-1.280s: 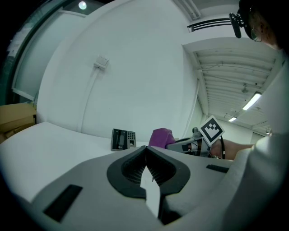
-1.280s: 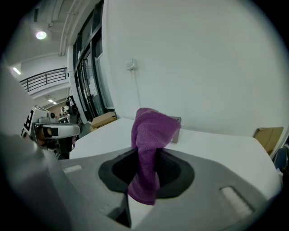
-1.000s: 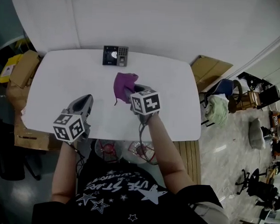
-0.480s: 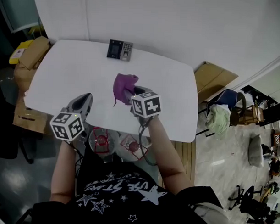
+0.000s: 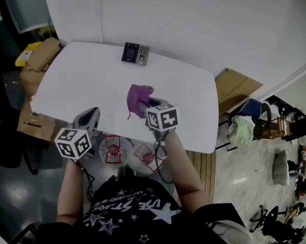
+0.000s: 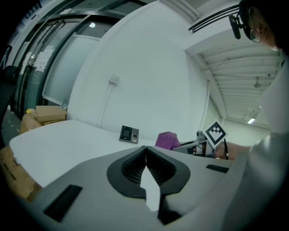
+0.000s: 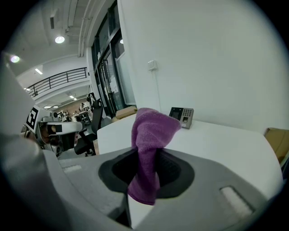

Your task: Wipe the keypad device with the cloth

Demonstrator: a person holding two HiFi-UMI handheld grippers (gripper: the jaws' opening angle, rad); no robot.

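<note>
The keypad device [image 5: 135,53] is a small dark box with a screen and keys. It stands at the far edge of the white table [image 5: 84,81] and also shows in the left gripper view as the keypad device [image 6: 129,134] and in the right gripper view as the keypad device [image 7: 182,116]. My right gripper [image 5: 149,105] is shut on a purple cloth [image 5: 138,100], which bunches up out of the jaws as the cloth [image 7: 151,144]. My left gripper [image 5: 89,119] hangs at the table's near left edge, shut and holding nothing, jaws meeting at the left gripper [image 6: 145,159].
Cardboard boxes [image 5: 42,55] sit at the table's left end and another box [image 5: 233,87] at its right. Chairs and clutter [image 5: 253,125] stand on the floor to the right. A white wall runs behind the table.
The head view has shifted, so the table and keypad device sit a little lower and further right in it. My left gripper has drawn back towards the near table edge; the right one still holds the cloth.
</note>
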